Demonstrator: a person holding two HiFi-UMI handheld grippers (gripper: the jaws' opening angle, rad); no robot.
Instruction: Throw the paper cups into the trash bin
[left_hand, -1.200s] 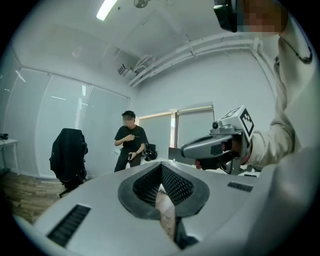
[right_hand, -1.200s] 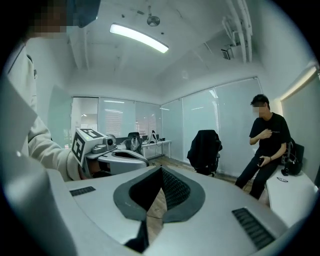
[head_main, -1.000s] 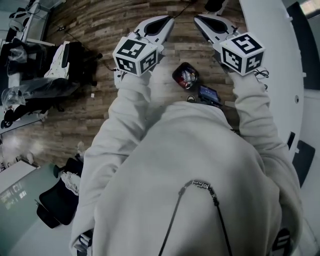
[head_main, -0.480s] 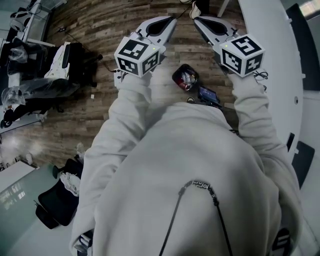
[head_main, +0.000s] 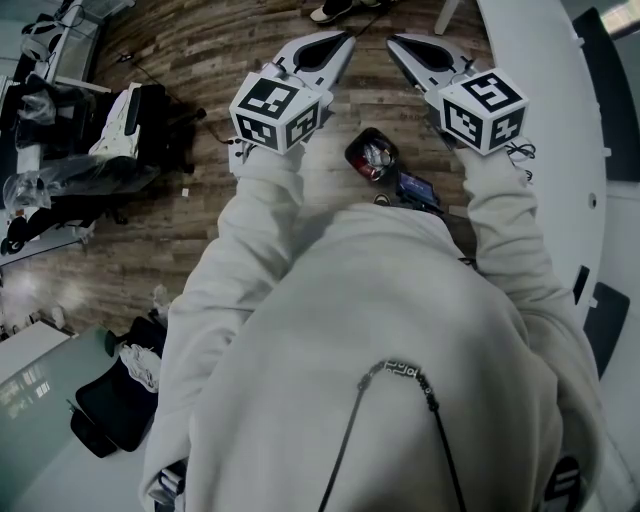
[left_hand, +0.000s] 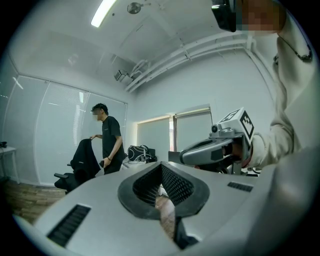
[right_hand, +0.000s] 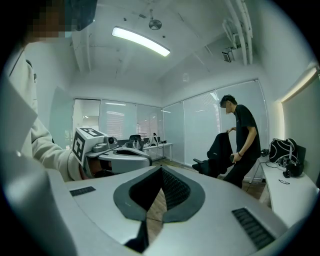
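Observation:
No paper cup shows in any view. Both grippers are held level in front of the person's chest, over the wooden floor. My left gripper (head_main: 343, 42) (left_hand: 161, 166) is shut with nothing between its pads. My right gripper (head_main: 394, 42) (right_hand: 161, 170) is also shut and empty. Their tips lie close together, a little apart. Each shows in the other's view: the right gripper (left_hand: 215, 149), the left gripper (right_hand: 120, 153). On the floor below and between them stands a small dark bin (head_main: 370, 154) with red and white scraps inside.
A curved white table (head_main: 545, 110) runs along the right. A dark device (head_main: 418, 187) lies by the bin. At the left stand a black office chair (head_main: 140, 120) and cluttered desks. A person in black (left_hand: 106, 142) (right_hand: 243, 142) stands by a chair; a shoe (head_main: 335, 11) shows at the top edge.
Both grippers have stayed put and shut. At the top edge of the head view, another person's shoe has moved leftward across the floor.

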